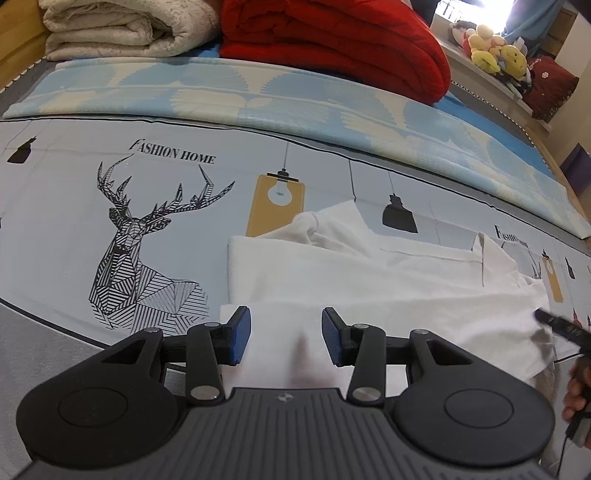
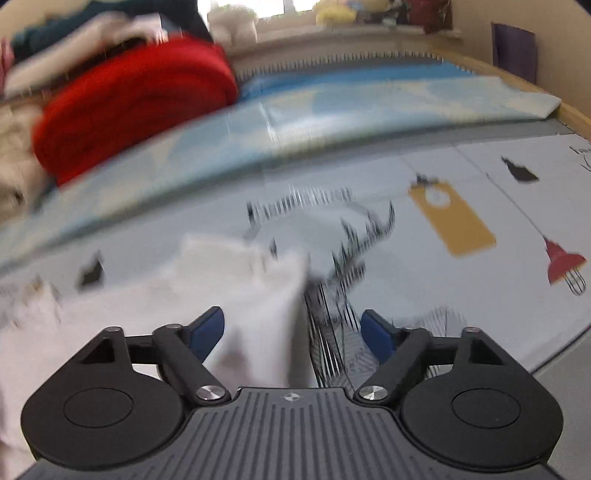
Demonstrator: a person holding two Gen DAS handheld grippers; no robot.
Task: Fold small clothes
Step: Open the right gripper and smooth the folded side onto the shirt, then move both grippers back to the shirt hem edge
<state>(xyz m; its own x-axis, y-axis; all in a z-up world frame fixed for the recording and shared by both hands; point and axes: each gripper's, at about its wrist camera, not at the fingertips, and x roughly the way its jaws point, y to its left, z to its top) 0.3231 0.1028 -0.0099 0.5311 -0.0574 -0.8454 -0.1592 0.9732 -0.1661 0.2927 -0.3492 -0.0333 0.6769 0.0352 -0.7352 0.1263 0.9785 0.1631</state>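
Note:
A white garment (image 1: 369, 280) lies spread on the printed bedsheet (image 1: 74, 206), partly folded, with a bunched fold at its far edge. My left gripper (image 1: 286, 332) hovers over its near left part, blue pads apart, the cloth lying flat under the gap. Of the right gripper, one black finger (image 1: 557, 325) shows at the garment's right corner. The right wrist view is blurred. There my right gripper (image 2: 291, 332) stands wide open, and a raised edge of the white garment (image 2: 251, 280) sits between the pads, nearer the left one, without being pressed.
A folded red quilt (image 1: 332, 40) and a beige blanket (image 1: 122, 29) are stacked at the back of the bed, behind a blue-and-white mat (image 1: 258, 96). Plush toys (image 1: 495, 51) sit on a ledge at the far right. A person's hand (image 1: 578, 384) is at the right edge.

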